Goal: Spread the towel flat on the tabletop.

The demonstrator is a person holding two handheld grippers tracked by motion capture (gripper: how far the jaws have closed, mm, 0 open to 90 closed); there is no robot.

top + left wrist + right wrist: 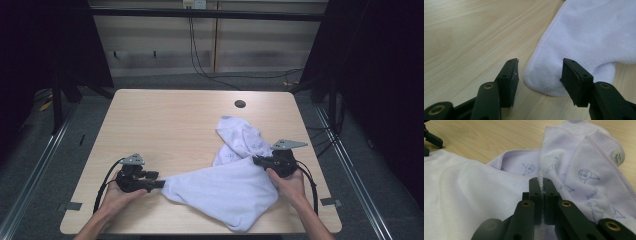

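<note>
Near the counter's [150, 115] front-left, the cloth's [225, 190] rounded corner [541, 80] is framed between the left gripper's [540, 75] spread fingers, while its right edge is pinched by the right gripper [543, 185].

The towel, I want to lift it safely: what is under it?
The towel lies on the wooden table, bare around it. Its folded upper part rests on its own cloth. Whatever lies beneath the folds is covered.

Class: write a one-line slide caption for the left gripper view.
Open left gripper frames a corner of the white towel on the table.
</note>
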